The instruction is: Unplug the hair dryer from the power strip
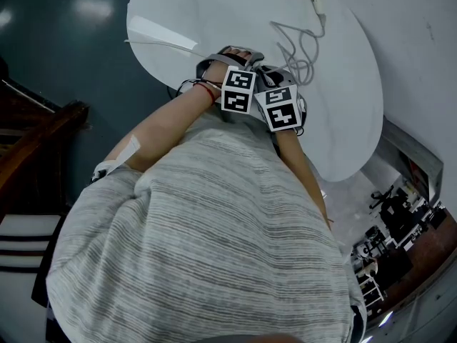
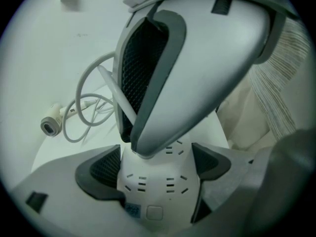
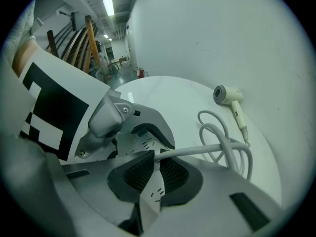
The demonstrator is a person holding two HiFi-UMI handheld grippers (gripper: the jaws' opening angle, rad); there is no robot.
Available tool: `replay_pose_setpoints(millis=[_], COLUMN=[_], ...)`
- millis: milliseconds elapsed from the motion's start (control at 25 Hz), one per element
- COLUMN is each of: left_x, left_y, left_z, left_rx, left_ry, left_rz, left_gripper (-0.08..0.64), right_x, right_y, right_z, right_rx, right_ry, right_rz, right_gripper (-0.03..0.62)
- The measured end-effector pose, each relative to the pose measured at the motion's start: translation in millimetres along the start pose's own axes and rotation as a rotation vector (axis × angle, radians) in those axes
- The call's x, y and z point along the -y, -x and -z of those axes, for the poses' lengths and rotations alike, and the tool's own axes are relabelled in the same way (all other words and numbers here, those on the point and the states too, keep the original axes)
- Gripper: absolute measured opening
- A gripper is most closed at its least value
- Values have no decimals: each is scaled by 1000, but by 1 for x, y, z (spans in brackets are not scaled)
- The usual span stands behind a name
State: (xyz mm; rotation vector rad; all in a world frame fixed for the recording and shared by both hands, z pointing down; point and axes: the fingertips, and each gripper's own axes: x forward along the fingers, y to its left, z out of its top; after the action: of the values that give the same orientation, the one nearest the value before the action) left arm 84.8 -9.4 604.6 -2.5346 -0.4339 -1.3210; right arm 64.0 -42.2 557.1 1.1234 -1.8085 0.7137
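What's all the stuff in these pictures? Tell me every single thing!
table: 1, white, round, under everything else.
hair dryer: 1, white, lying at the table's far side.
power strip: 1, white, at the table's near side.
cord: 1, pale grey, looped on the table between hair dryer and power strip.
shirt: 1, grey striped, on the person.
left gripper: 1, grey, jaws closed on the power strip.
right gripper: 1, grey, jaws closed on the cord's end.
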Motion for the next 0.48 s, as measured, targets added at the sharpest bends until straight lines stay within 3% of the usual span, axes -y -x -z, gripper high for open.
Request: replay_pose_setpoints(millis=[480], left_x=[2], left_y=[-1], left_z=[-1], left_rx=[0], left_ry=[-12], left_rz=[12], left_gripper=[446], right_x=[0], right_y=[1], right_z=[3], right_rx=[-44], right_ry=[7], right_rz=[-3], right_gripper=[51])
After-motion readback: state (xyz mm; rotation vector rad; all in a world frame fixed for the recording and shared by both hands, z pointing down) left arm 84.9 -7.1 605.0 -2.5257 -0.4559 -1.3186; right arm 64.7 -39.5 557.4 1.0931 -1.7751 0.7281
